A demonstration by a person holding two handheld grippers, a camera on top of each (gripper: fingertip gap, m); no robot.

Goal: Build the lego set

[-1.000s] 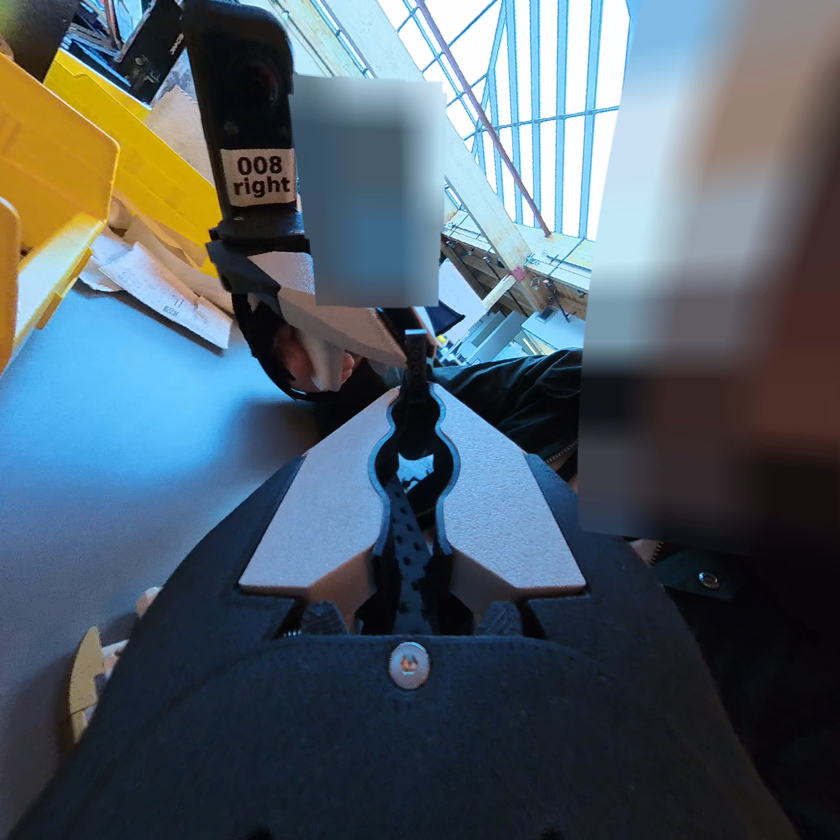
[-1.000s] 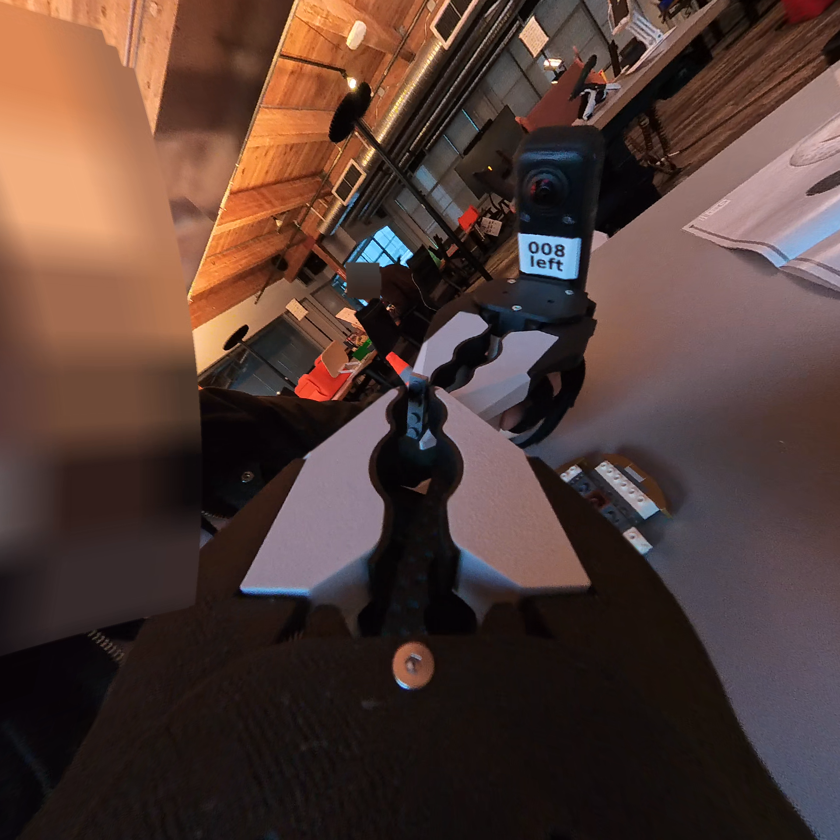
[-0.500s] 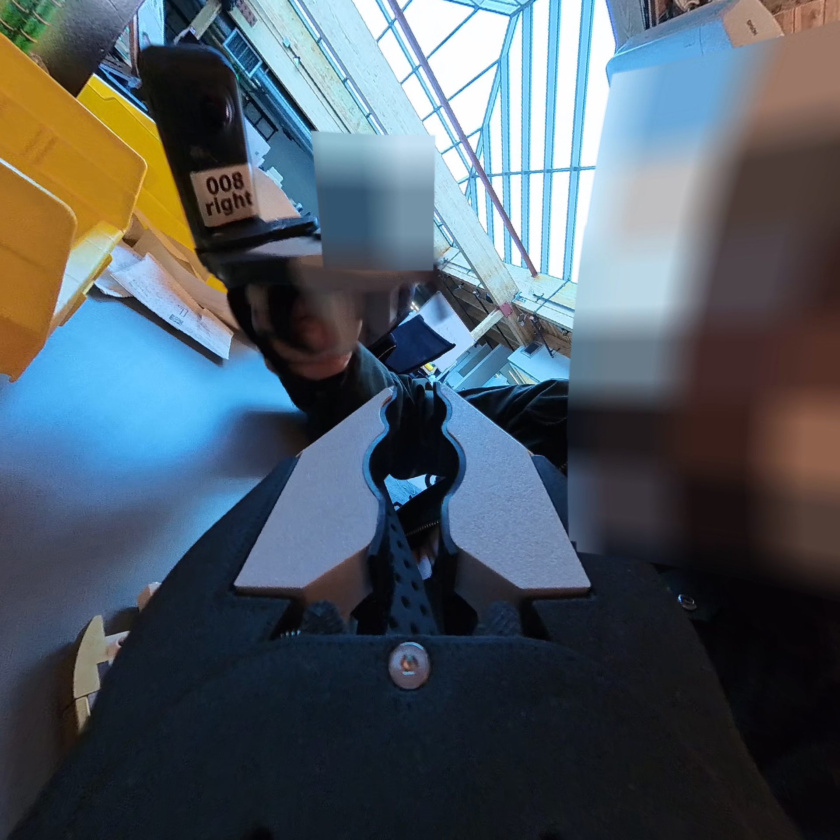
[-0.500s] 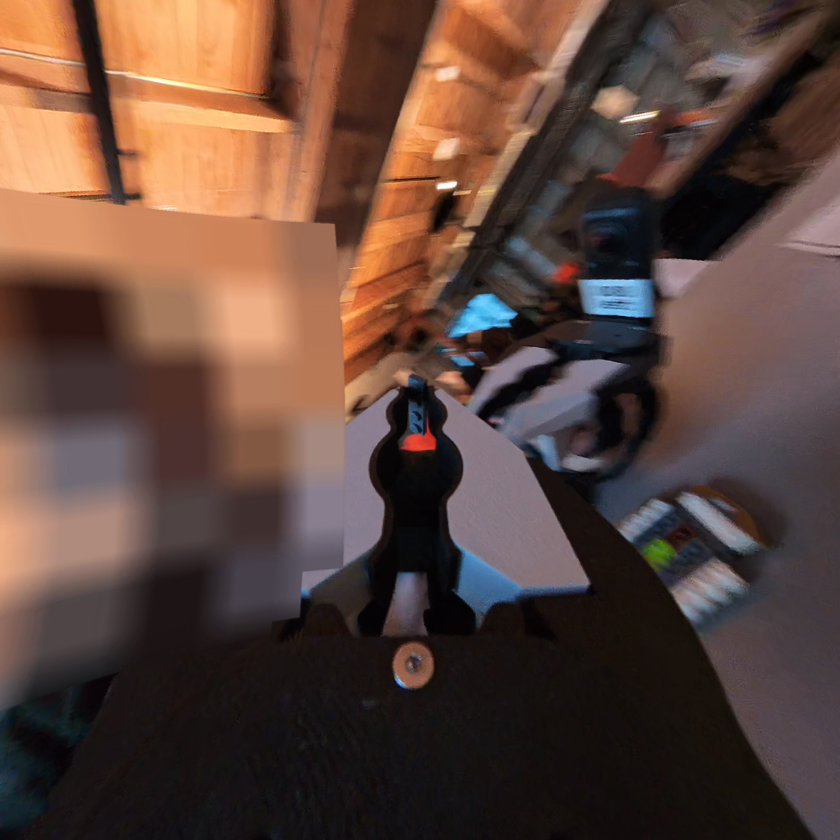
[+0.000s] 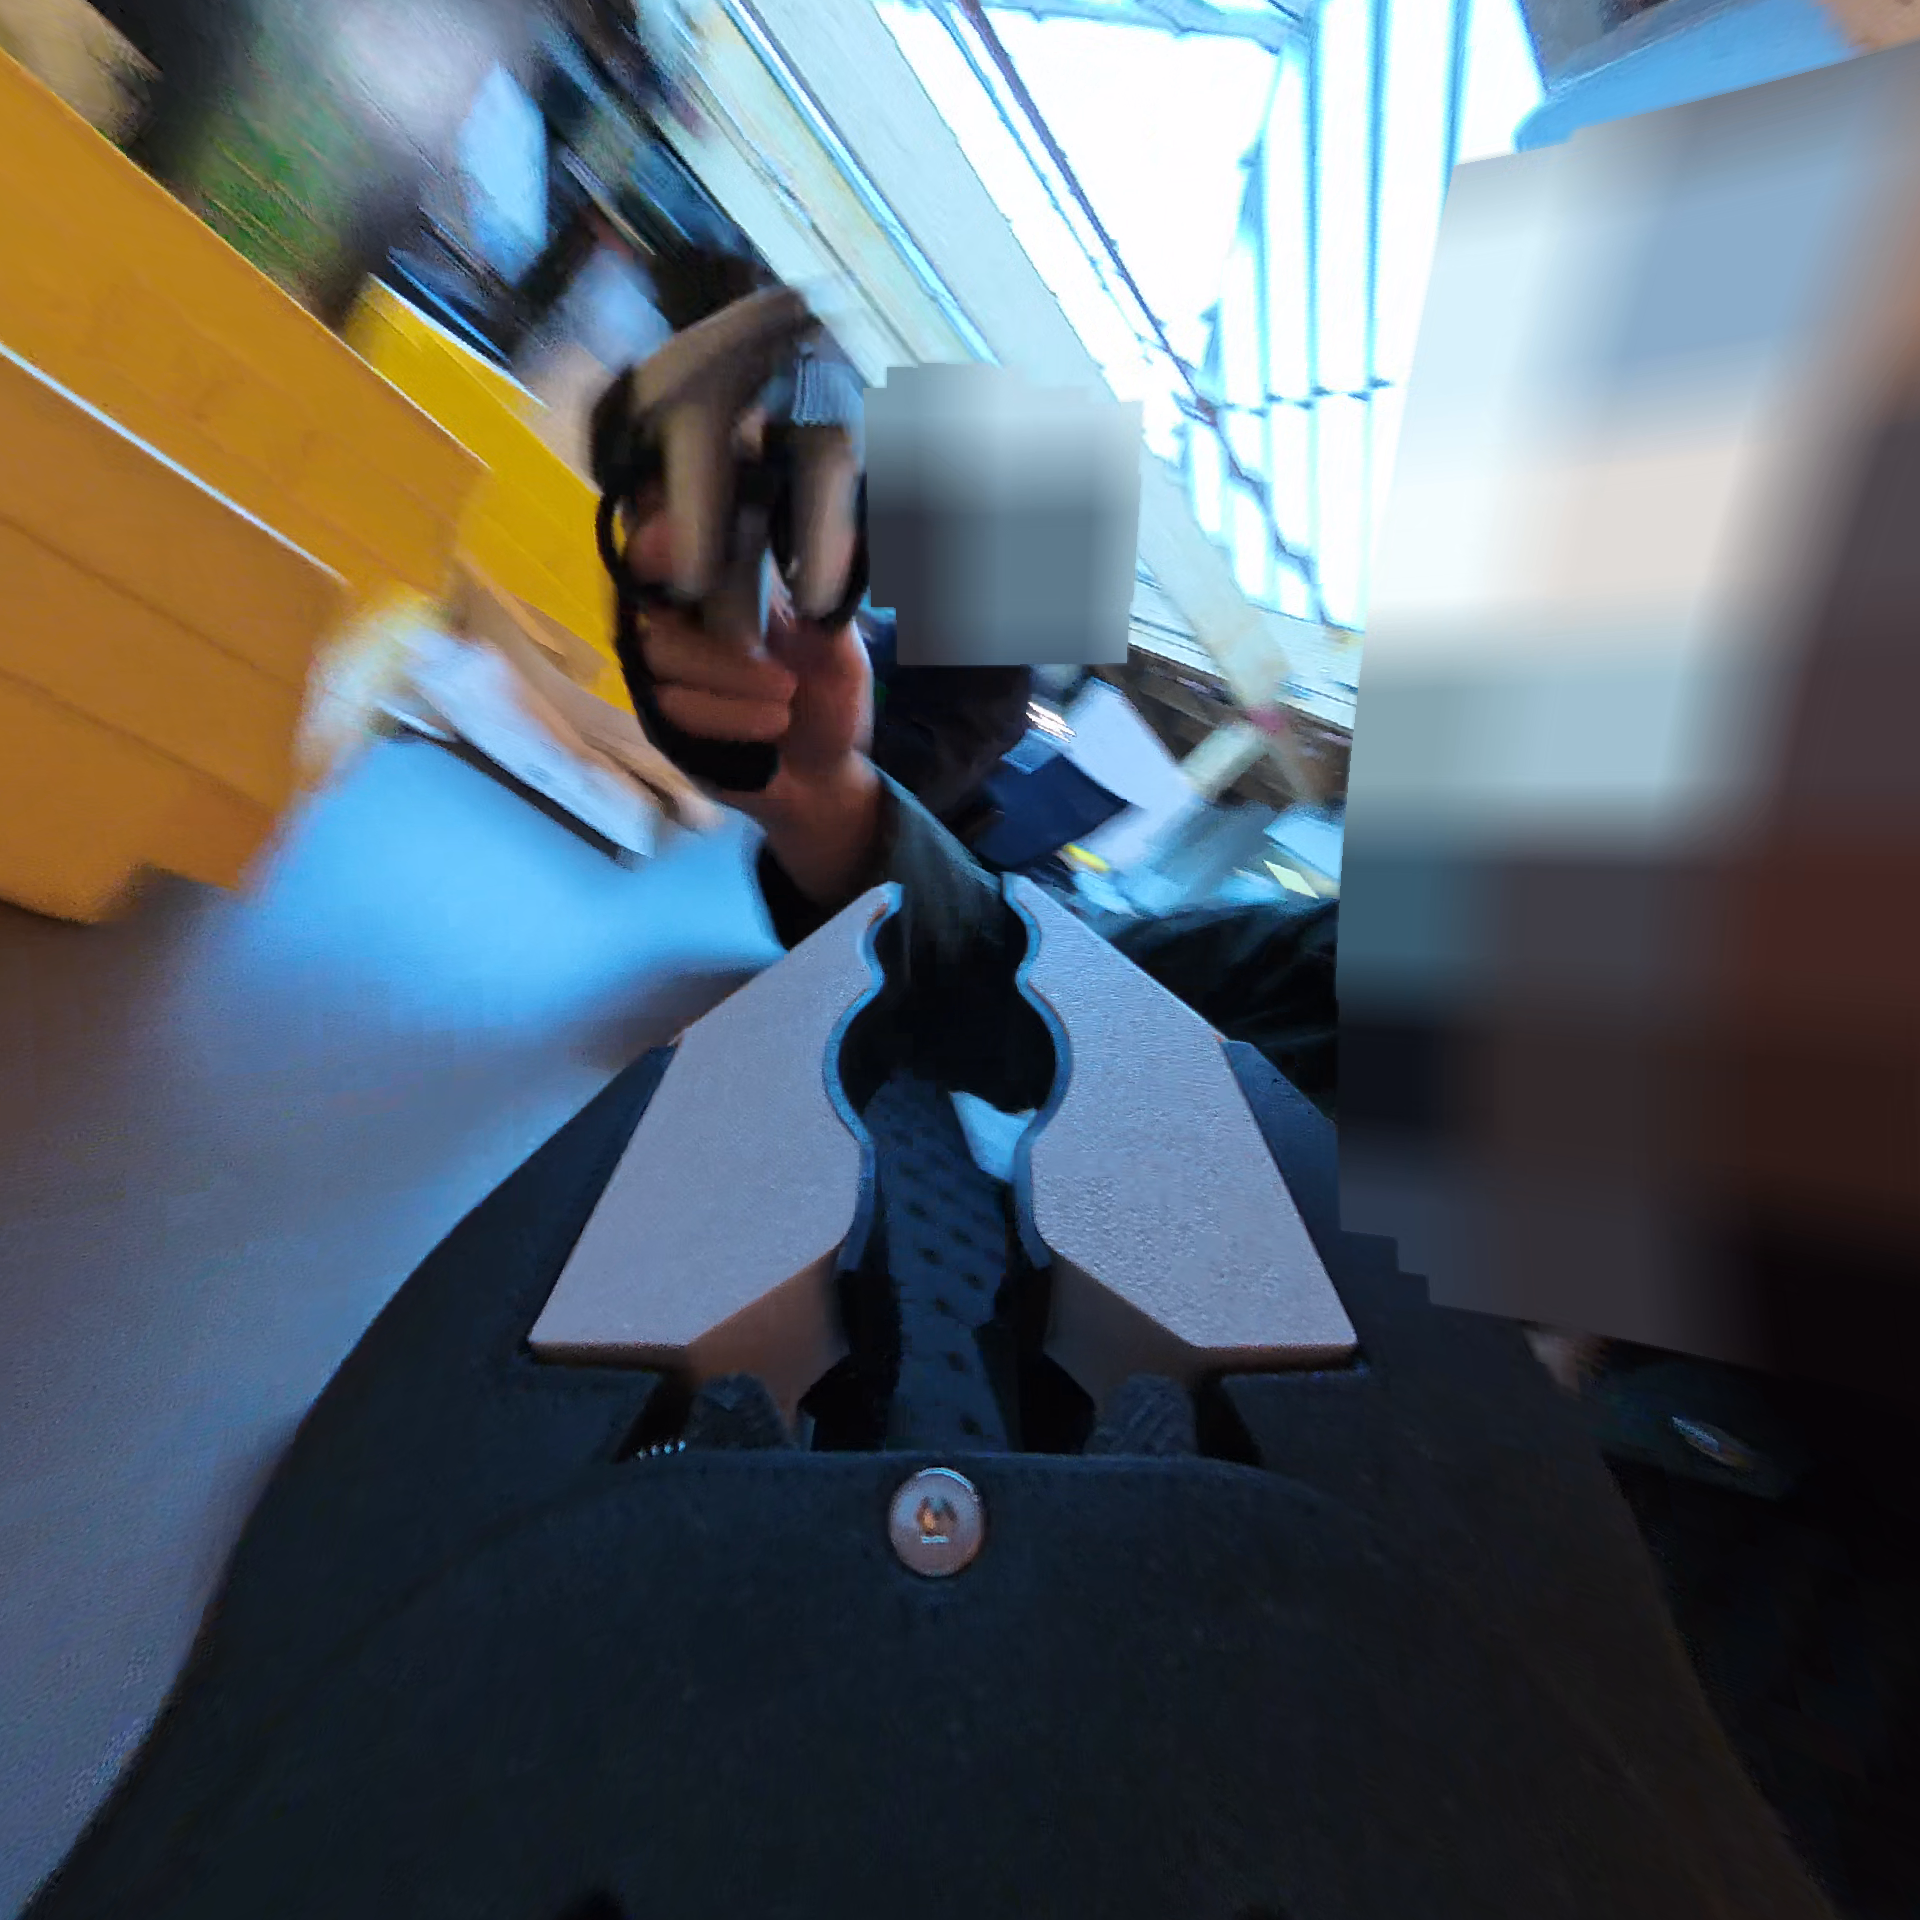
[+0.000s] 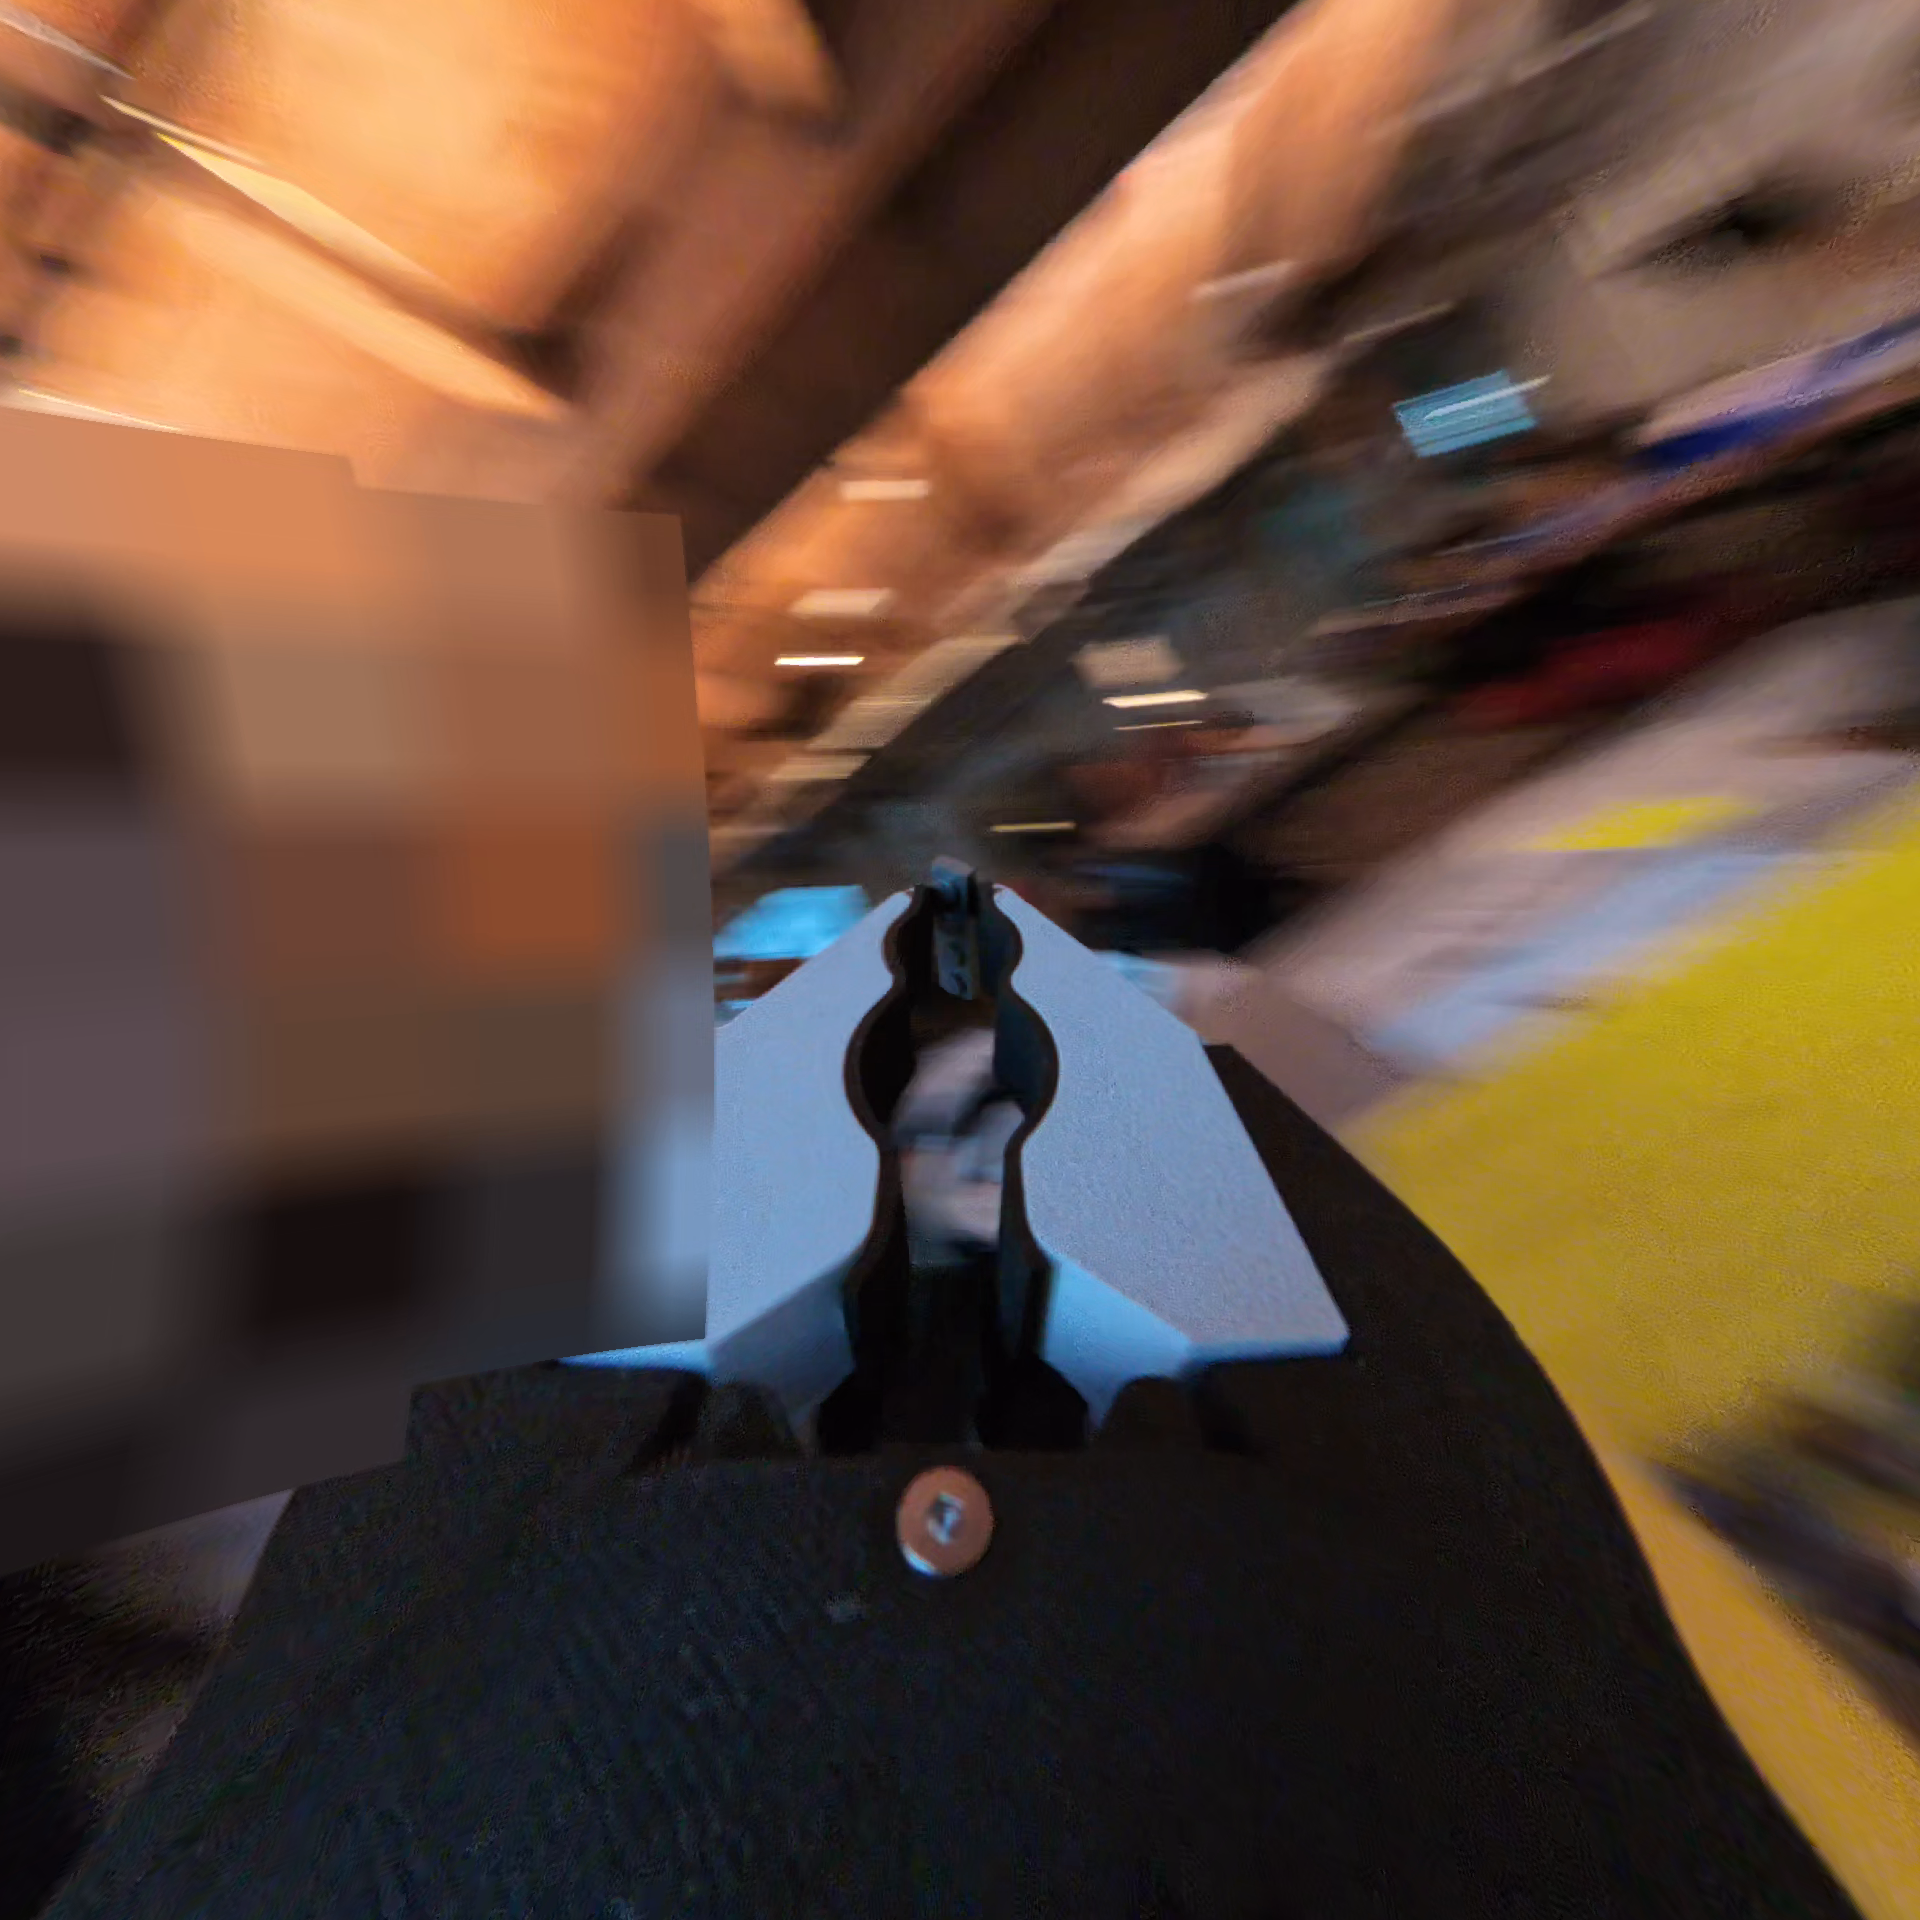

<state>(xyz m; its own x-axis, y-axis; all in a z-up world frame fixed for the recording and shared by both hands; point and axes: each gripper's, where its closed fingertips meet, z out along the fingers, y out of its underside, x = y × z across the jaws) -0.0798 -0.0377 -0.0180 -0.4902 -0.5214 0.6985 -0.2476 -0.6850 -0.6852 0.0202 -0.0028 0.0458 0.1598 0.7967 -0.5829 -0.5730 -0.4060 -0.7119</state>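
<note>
Left gripper (image 5: pixel 948 904): jaws slightly parted, nothing between them. Right gripper (image 6: pixel 954 899): jaws clamped on a small dark lego piece (image 6: pixel 956 948) at the tips; in the left wrist view the same gripper (image 5: pixel 732 488) appears at 11 o'clock, raised in a hand (image 5: pixel 748 696). Yellow bins (image 5: pixel 187 540) at 9 o'clock on a grey table (image 5: pixel 260 1091); surroundings motion-blurred.

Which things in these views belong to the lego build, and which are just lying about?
Belonging to the job:
right gripper
small dark lego piece, pinched at its tips
left gripper, jaws apart

Lying about:
yellow bins
papers on the grey table
</note>
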